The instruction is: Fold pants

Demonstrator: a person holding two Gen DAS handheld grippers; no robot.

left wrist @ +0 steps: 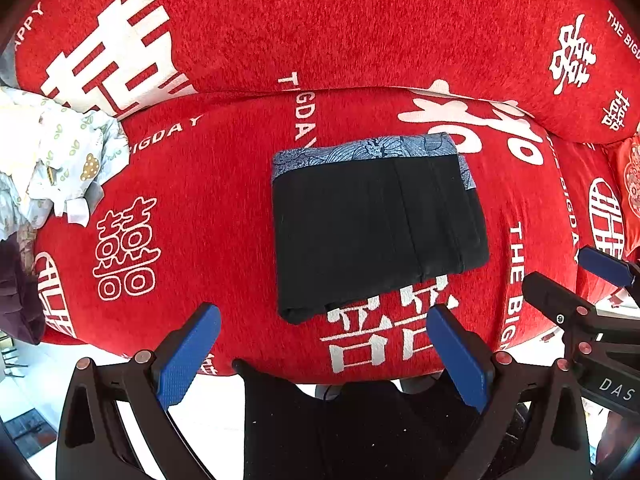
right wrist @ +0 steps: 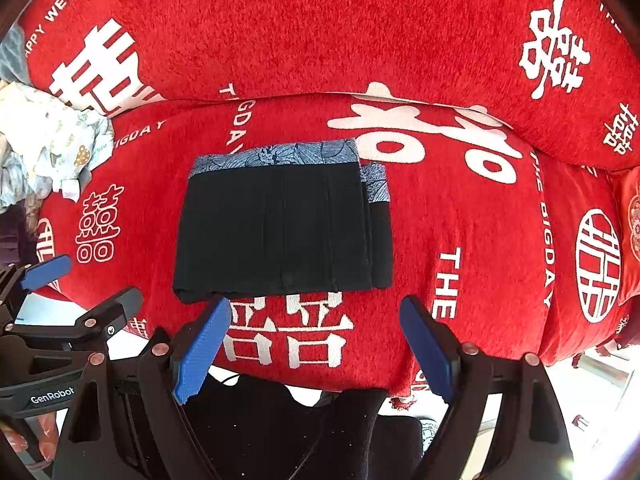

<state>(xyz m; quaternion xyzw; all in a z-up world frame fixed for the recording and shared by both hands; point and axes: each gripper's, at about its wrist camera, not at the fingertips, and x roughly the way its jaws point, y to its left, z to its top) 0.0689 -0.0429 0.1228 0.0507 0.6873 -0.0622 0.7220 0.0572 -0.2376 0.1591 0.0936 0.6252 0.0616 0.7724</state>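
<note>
Nearest the lens in the left wrist view, the left gripper [left wrist: 324, 344] hangs w/ blue pads [left wrist: 188, 356] spread wide, released, nothing between them, just short of the front edge of a red sofa seat [left wrist: 224, 248]. The right gripper [right wrist: 316, 338] sits likewise in its own view, jaws parted and empty, its left pad [right wrist: 204, 344] just beside the near left corner of the pants [right wrist: 280, 228], though contact cannot be told. Each tool also shows at the side of the other's view, apart from the cloth; fingertips [right wrist: 44, 436] of the person's left hand show at the lower left of the right wrist view, under the left tool's handle. The pants [left wrist: 372, 224] lie folded into a squat black block at mid-seat, nearer the front edge than the back, w/ a blue patterned waistband [left wrist: 360, 152] along the far side and a 2nd band strip peeking out at the far right corner. Layer edges run front to back across the top. Well apart, at the seat's left end, a heap of pale printed laundry [left wrist: 52, 156] rests. Beyond, the red backrest [left wrist: 320, 20] carries white characters and "HAPPY WEDDING" lettering; a red cushion [left wrist: 628, 184] shows at far right.
</note>
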